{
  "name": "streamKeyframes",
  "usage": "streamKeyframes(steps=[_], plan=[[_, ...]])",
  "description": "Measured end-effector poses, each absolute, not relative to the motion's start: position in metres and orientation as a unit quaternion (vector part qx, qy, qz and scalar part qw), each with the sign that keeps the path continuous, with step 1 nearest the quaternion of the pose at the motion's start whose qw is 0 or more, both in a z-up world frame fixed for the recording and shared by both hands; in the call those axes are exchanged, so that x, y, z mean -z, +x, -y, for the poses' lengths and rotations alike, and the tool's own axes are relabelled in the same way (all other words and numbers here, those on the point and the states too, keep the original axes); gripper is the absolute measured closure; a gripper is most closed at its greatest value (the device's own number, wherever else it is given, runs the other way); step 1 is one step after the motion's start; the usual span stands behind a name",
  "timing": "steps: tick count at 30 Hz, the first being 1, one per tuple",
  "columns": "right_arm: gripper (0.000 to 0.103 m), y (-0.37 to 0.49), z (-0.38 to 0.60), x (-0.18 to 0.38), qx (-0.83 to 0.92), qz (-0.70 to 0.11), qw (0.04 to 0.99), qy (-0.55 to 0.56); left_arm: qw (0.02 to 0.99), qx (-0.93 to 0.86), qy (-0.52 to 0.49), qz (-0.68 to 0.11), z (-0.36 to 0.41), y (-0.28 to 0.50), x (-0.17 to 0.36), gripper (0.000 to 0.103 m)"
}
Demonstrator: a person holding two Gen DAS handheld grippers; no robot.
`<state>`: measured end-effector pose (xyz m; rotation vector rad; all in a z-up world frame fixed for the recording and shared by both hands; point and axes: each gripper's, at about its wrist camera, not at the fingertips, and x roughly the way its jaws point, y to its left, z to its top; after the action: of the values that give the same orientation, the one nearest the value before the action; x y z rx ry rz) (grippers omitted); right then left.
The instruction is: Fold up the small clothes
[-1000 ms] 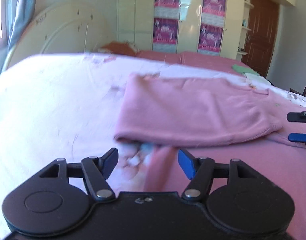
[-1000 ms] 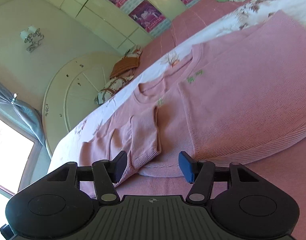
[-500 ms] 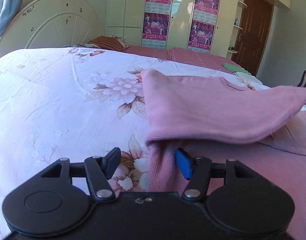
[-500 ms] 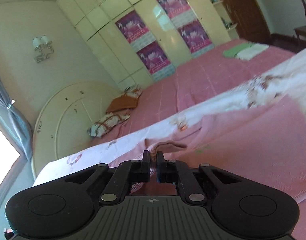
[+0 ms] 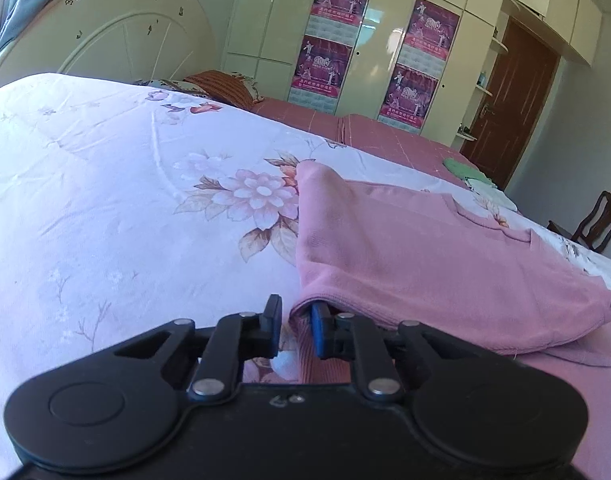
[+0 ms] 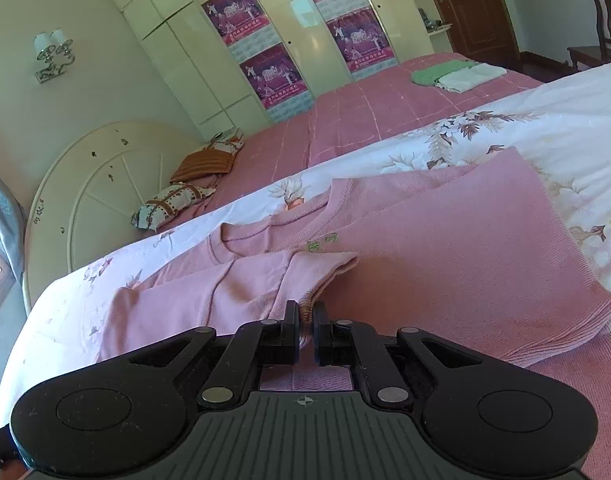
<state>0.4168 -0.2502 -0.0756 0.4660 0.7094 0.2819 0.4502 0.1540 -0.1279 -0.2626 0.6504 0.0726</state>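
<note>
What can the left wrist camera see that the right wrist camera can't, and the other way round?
Only the left wrist view shows the left gripper, its jaws closing on the pink knit top's hem. Only the right wrist view shows the right gripper, shut on a fold of that top, and the glass wall lamp. Both show the pink knit top, the floral bedspread, the round cream headboard, the purple posters and the folded green and white clothes.

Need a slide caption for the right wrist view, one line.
Right gripper pinches the pink sweater's sleeve cuff on the floral bedspread.
</note>
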Motion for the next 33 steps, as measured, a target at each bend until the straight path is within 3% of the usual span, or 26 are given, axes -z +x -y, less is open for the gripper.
streamKeyframes(steps=[3,6,8,9,11,12,13,16,19,20,22,24,28,31,33], plan=[[0.098,0.416,0.254,0.075,-0.131,-0.342,0.904,0.221,0.931,-0.038,-0.133,-0.338,-0.156,0.454,0.133,0.088],[0.098,0.421,0.255,0.093,-0.116,-0.376,0.896,0.207,0.929,-0.023,-0.120,-0.350,-0.157,0.451,0.134,0.081],[0.098,0.423,0.257,0.108,-0.120,-0.409,0.881,0.207,0.930,-0.014,-0.114,-0.349,-0.162,0.441,0.127,0.067],[0.098,0.420,0.261,0.106,-0.115,-0.403,0.883,0.209,0.935,-0.013,-0.107,-0.338,-0.165,0.435,0.122,0.055],[0.085,0.412,0.272,0.095,-0.099,-0.373,0.898,0.210,0.945,-0.002,-0.093,-0.314,-0.167,0.433,0.111,0.050],[0.056,0.413,0.278,0.092,-0.099,-0.359,0.902,0.217,0.947,0.004,-0.089,-0.309,-0.165,0.439,0.107,0.050],[0.046,0.417,0.284,0.091,-0.101,-0.348,0.904,0.226,0.948,0.014,-0.087,-0.305,-0.161,0.446,0.105,0.051],[0.046,0.445,0.287,0.096,-0.115,-0.358,0.893,0.248,0.949,0.045,-0.091,-0.297,-0.145,0.475,0.105,0.051],[0.050,0.472,0.281,0.104,-0.124,-0.365,0.888,0.250,0.941,0.062,-0.099,-0.317,-0.131,0.503,0.120,0.052],[0.058,0.480,0.277,0.109,-0.127,-0.376,0.883,0.249,0.936,0.067,-0.108,-0.328,-0.131,0.512,0.127,0.053],[0.087,0.490,0.269,0.118,-0.138,-0.395,0.875,0.244,0.932,0.067,-0.117,-0.336,-0.131,0.520,0.140,0.053],[0.101,0.490,0.261,0.117,-0.146,-0.390,0.884,0.210,0.936,0.064,-0.108,-0.329,-0.130,0.518,0.143,0.056],[0.101,0.461,0.260,0.095,-0.131,-0.309,0.928,0.164,0.942,0.069,-0.078,-0.319,-0.126,0.510,0.147,0.056],[0.100,0.468,0.253,0.121,-0.107,-0.364,0.919,0.109,0.941,0.069,-0.064,-0.326,-0.121,0.512,0.143,0.054],[0.100,0.464,0.257,0.118,-0.098,-0.348,0.925,0.116,0.943,0.070,-0.064,-0.318,-0.122,0.513,0.131,0.049]])
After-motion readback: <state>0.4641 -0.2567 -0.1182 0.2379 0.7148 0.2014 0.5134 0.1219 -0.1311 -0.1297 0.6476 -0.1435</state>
